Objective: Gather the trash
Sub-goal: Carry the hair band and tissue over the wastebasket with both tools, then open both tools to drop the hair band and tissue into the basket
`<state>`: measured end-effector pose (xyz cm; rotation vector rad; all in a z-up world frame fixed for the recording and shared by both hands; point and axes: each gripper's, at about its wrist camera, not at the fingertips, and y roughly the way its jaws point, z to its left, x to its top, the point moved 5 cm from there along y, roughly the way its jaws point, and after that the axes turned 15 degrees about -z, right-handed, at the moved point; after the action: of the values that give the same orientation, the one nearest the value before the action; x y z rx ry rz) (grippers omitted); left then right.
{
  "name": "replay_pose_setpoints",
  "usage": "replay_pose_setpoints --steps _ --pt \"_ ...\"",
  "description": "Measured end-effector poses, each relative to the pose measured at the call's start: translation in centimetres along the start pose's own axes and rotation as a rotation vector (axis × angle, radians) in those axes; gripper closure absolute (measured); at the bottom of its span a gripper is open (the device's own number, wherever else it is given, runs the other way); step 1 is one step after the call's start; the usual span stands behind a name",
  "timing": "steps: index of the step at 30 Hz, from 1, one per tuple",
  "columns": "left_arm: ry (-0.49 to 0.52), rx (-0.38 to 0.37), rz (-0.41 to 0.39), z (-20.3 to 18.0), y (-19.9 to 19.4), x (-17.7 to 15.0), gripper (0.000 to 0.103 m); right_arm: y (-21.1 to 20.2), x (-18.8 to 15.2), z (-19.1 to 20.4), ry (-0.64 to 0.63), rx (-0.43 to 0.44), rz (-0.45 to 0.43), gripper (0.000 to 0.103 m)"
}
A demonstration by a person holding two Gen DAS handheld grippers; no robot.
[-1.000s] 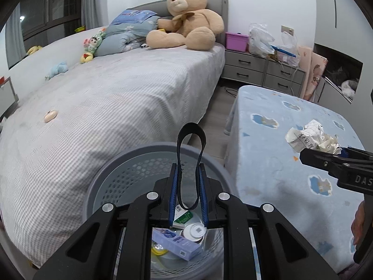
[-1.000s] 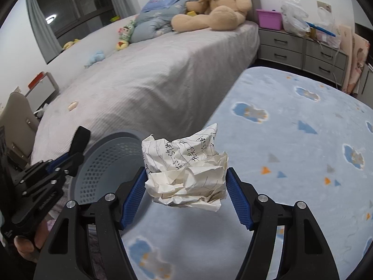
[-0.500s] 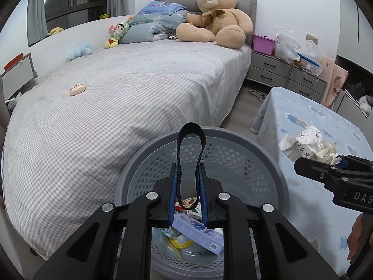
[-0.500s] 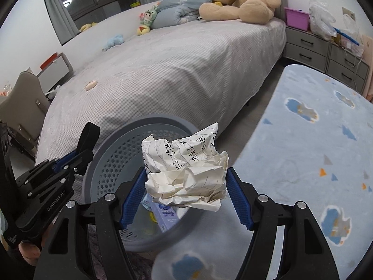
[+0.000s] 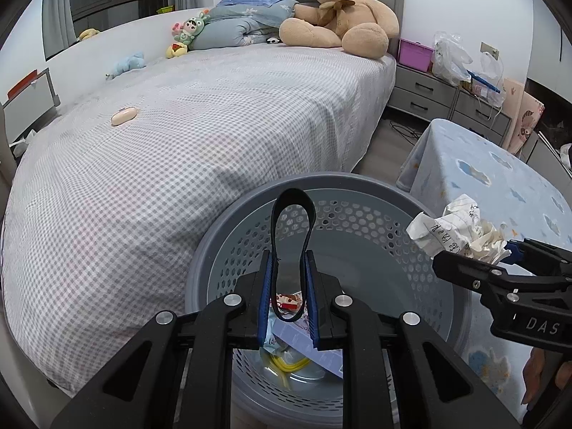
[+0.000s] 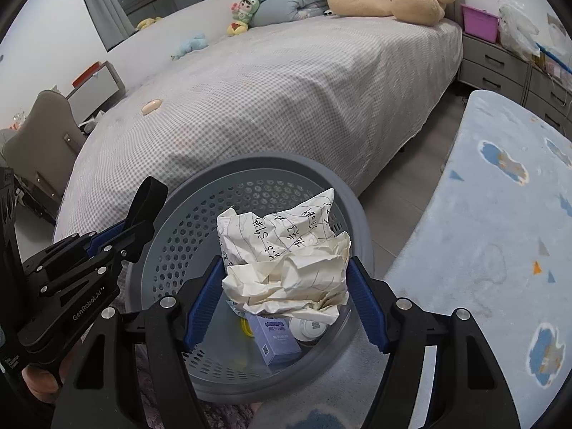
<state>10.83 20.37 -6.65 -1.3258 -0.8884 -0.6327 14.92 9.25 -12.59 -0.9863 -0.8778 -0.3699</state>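
Observation:
A grey perforated basket point(image 5: 364, 193) point(image 6: 171, 250) stands between the bed and the blue-clothed table. Its black loop handle point(image 5: 291, 236) is pinched between the blue pads of my left gripper point(image 5: 287, 286), which is shut on it. My right gripper point(image 6: 284, 286) is shut on a crumpled ball of written paper point(image 6: 286, 261) point(image 5: 459, 228) and holds it above the basket's opening. Down in the basket lie a pale purple box point(image 6: 273, 339), a white lid point(image 6: 307, 327) and a yellow scrap point(image 5: 286, 366).
A grey checked bed point(image 5: 178, 136) fills the left, with a big teddy bear point(image 5: 343, 14), small plush toys and a pink oval case point(image 5: 124, 116). A table under a blue cloud-print cloth point(image 6: 500, 232) lies right. Grey drawers point(image 5: 425, 93) stand behind.
Both grippers have swung left, away from the blue table toward the bed. The basket has come with the left gripper, and the paper ball now hangs over the basket's opening instead of over the cloth.

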Motion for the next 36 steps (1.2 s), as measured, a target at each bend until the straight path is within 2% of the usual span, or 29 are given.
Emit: replay_pose_setpoints --steps 17,19,23,25,27,36 --pt "-0.001 -0.001 0.002 -0.19 0.07 -0.27 0.086 -0.22 0.09 -0.12 0.005 0.012 -0.012 0.031" --pt "-0.002 0.004 0.001 -0.11 0.0 -0.3 0.075 -0.22 0.1 -0.07 0.007 0.017 -0.013 0.03" --pt "-0.012 0.013 -0.004 0.17 -0.16 -0.22 0.062 -0.36 0.26 -0.09 0.013 0.021 -0.019 0.026" --pt "-0.015 0.021 -0.013 0.3 -0.29 -0.13 0.044 -0.45 0.38 -0.06 0.013 0.022 -0.024 0.022" --pt "-0.016 0.027 -0.024 0.39 -0.46 0.03 0.038 -0.58 0.49 -0.08 0.016 0.022 -0.032 0.018" --pt "-0.021 0.04 -0.021 0.64 -0.41 0.14 0.034 -0.58 0.48 -0.11 0.015 0.021 -0.032 0.017"
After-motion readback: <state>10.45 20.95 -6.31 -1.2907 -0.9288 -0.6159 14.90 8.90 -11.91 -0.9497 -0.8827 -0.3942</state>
